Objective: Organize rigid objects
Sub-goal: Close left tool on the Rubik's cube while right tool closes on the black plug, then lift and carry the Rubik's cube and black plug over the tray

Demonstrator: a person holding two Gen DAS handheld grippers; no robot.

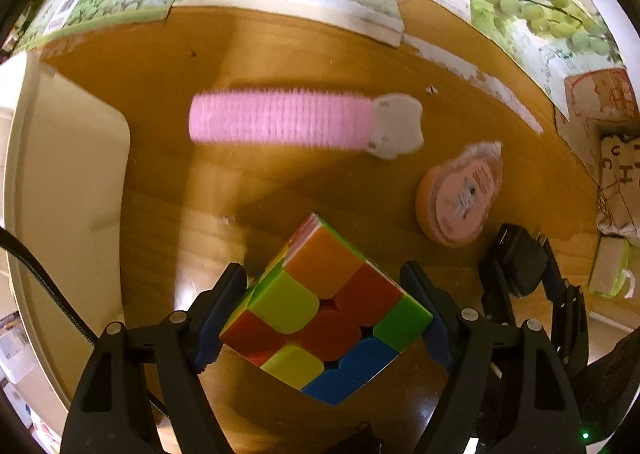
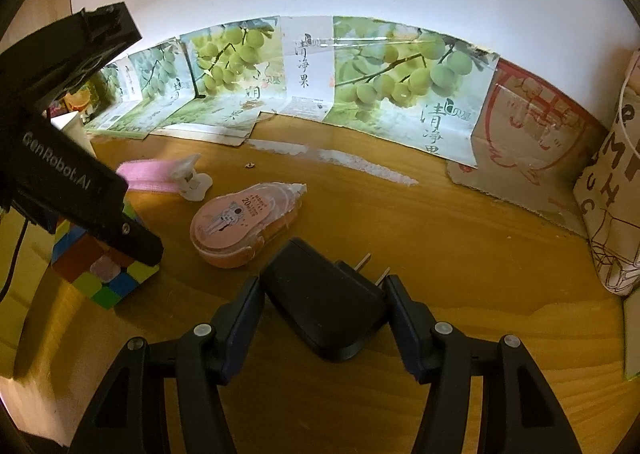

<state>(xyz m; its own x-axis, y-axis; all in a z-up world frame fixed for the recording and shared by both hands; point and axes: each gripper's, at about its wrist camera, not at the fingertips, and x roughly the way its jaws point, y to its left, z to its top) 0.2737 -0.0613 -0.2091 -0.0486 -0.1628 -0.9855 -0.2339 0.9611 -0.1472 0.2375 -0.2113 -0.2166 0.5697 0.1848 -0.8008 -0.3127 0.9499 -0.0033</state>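
Left wrist view: puzzle cube clamped corner-on between the pads of the left gripper, pointed straight down over the wooden desk; apparently gripped by opposite edges, hence the diamond look. Right wrist view: black plug adapter pinched across its body by the right gripper, prongs aimed away, tilted down toward the desk; jaws about half-wide, pads against both flanks. Beyond those, orange correction-tape dispenser lying flat near the adapter, and pink hair roller with its white clip further back, both loose on the wood. Pale tray at the left edge, probably the collecting place. Printed cardboard propped along the back as a screen.
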